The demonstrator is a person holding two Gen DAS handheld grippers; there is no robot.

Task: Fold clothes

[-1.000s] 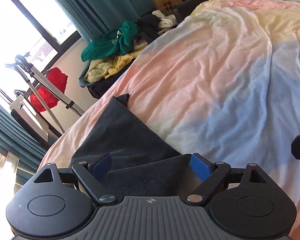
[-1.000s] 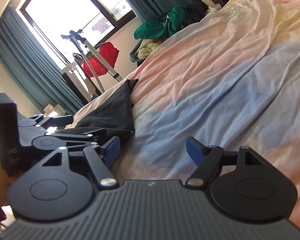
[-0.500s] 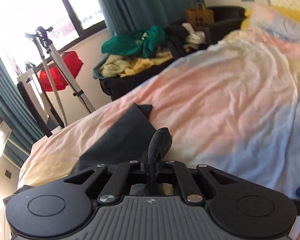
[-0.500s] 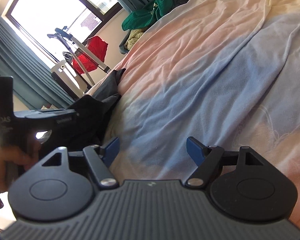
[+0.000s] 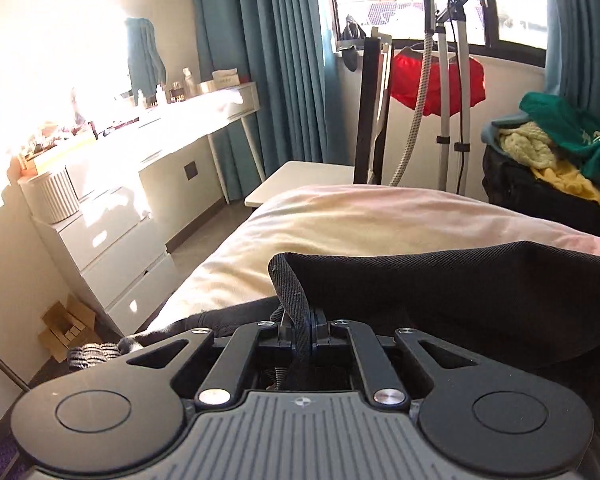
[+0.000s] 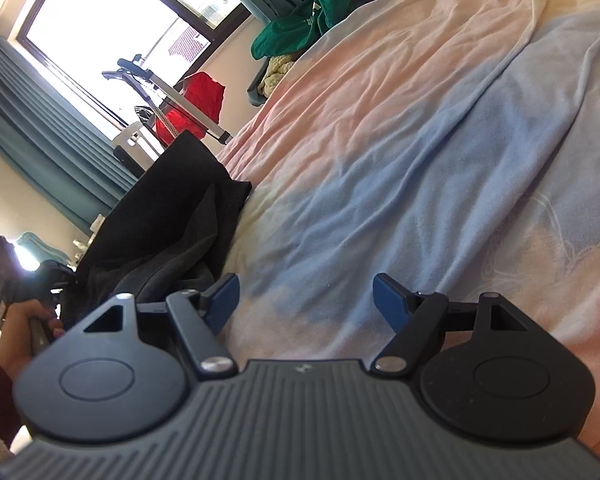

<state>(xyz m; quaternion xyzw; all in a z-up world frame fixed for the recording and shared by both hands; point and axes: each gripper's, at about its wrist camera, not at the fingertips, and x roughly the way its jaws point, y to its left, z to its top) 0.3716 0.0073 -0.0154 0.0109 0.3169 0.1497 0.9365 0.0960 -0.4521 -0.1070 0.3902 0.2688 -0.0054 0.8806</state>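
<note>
we pinch hem of dark woven cloth garment [image 5: 460, 292] in left gripper [image 5: 300, 330] | right gripper [image 6: 306, 296] spread, holding nothing | garment lies left of it, heaped on near-left of pastel bedspread [image 6: 420, 140]

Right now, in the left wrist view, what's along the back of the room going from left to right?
White dresser → vanity desk → teal curtain → dark chair → red bag behind the steamer stand → pile of clothes.
</note>
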